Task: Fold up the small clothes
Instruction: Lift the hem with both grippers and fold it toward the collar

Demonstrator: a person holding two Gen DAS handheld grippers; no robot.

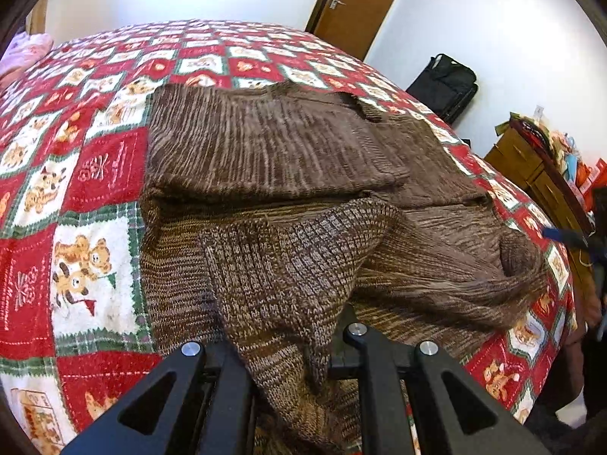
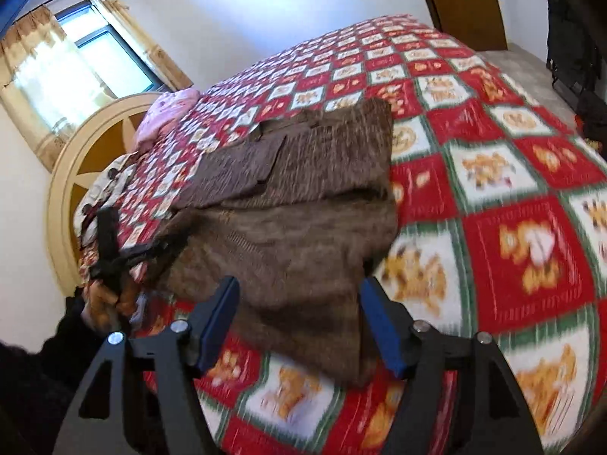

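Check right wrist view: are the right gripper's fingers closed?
No. The blue-padded fingers stand wide apart, with the brown sweater between them.

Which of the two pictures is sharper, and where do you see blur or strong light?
Left wrist view: sharp, the brown sweater shows its knit clearly, with even light. Right wrist view: motion blur smears the sweater and the bedspread, and the window is overexposed. Both views bend straight lines near the edges.

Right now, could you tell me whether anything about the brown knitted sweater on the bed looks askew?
Yes. The brown knitted sweater is only partly folded: its far part lies flat on the red patchwork bedspread, but the near flap is bunched and twisted between the left gripper jaws, and its right edge looks rumpled.
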